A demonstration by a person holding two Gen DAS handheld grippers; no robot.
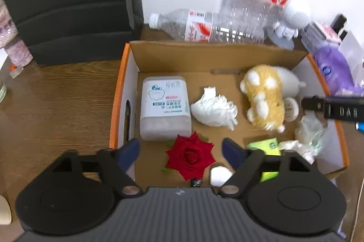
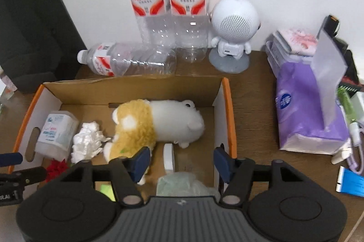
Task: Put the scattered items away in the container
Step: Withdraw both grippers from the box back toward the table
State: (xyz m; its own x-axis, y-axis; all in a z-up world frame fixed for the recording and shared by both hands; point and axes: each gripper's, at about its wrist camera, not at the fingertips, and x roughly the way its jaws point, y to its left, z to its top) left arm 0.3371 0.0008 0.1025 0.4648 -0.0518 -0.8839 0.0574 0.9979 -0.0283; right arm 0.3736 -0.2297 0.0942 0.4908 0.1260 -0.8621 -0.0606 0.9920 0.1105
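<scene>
Both of your tongs are released and carry nothing: the left tongs (image 1: 180, 150) hang spread over the red rose (image 1: 190, 156) near the front of the cardboard box (image 1: 124, 73), and the right tongs (image 2: 182, 164) hang spread over the box's right end, above a crumpled clear wrapper (image 2: 182, 185) and a white disc (image 2: 168, 156). The plush toy (image 2: 157, 128), crumpled tissue (image 1: 213, 109) and wipes pack (image 1: 165, 106) already lie inside.

Watch the right-hand blue pad: it sits just beside the box's orange-edged wall, so a drop there could catch the rim and shift or tip the box. The two sets of tongs also work close together over one small box and could knock each other. The lying water bottle (image 2: 127, 60) rests against the back wall, and a nudge to the box may roll it.

You cannot see the box's front edge; the tongs' bodies cover it. The green item (image 1: 265, 146) is half hidden, and the plush toy is motion-blurred in the left view.
</scene>
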